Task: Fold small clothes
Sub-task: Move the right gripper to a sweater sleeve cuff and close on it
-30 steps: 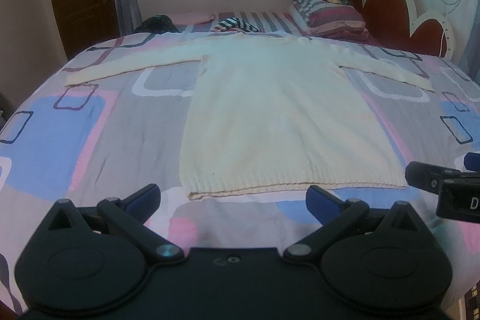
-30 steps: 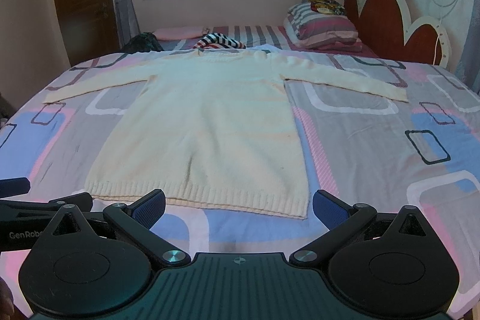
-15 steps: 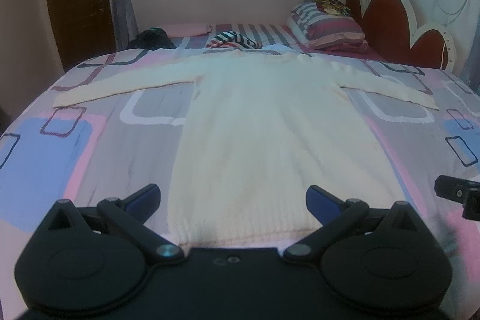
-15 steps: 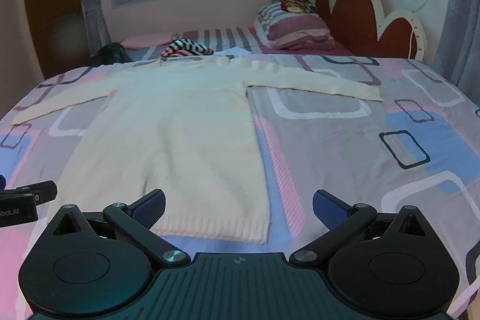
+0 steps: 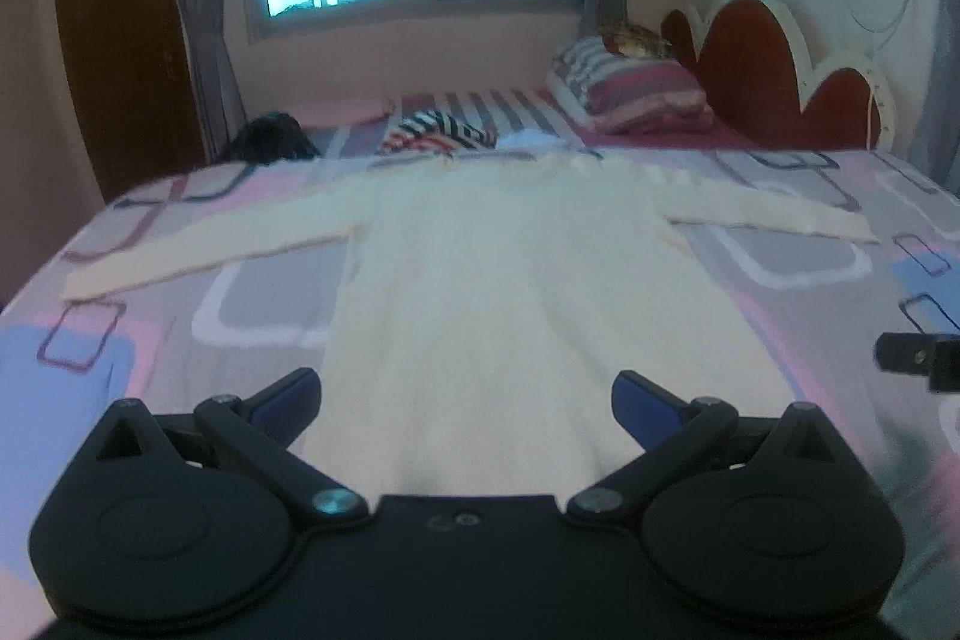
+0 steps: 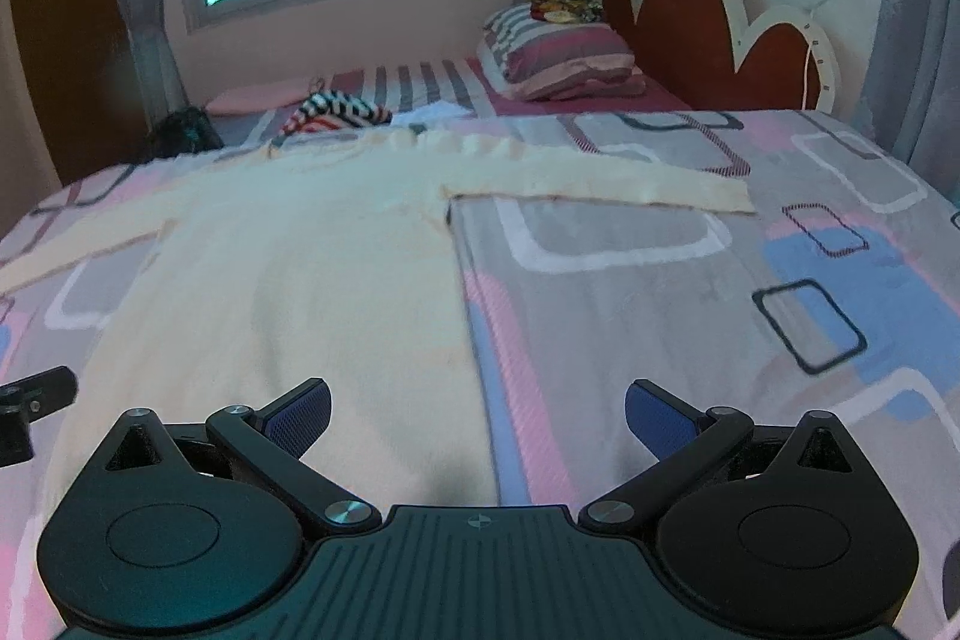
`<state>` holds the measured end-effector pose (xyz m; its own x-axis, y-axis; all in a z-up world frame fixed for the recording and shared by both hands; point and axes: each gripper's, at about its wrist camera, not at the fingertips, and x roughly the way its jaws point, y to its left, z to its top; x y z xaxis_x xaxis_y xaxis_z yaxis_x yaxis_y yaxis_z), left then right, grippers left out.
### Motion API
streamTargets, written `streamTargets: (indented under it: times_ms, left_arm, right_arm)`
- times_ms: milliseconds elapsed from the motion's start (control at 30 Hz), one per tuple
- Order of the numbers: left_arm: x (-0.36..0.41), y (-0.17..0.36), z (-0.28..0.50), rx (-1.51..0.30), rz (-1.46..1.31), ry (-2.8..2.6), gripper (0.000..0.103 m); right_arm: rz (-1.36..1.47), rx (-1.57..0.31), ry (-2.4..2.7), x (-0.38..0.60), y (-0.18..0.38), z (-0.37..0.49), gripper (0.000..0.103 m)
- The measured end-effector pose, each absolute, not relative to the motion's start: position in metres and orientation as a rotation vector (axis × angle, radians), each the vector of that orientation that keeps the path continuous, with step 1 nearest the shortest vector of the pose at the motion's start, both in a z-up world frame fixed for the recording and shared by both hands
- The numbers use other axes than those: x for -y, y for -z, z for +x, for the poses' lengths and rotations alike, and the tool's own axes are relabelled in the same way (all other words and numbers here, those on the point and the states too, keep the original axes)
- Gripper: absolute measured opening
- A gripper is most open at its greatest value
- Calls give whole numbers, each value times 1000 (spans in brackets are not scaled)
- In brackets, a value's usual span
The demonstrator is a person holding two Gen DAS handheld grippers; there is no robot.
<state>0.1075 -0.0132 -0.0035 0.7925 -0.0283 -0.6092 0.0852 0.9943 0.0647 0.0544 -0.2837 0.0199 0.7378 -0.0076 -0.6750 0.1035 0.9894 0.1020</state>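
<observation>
We are holding both tongs low over the near end of the cream sweater, and both are gaping wide with nothing between their blue pads. The left gripper is sitting over the middle of the sweater's body; the right gripper is straddling the sweater's right side edge. Compared with a second ago, we are moving forward and down: the ribbed hem, then lying clear ahead of the fingers, is now slipping out of sight beneath them. We judge this to be the approach to a first grasp near the hem, with no fold made yet. The sweater is lying flat on the patterned bedspread, sleeves stretched straight out to each side, collar pointing away toward the striped pillow. It is looking smooth, knitted and soft.
</observation>
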Motion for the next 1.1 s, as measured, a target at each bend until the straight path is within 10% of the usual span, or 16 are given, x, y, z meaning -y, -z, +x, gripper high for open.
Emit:
streamTargets:
  times_ms: [967, 1100]
  left_arm:
    - [9, 37, 306, -599, 166, -54, 93]
    - [1, 45, 318, -618, 164, -78, 92]
  right_arm:
    - [414, -524, 344, 493, 35, 254, 102]
    - [467, -575, 362, 515, 59, 272, 63]
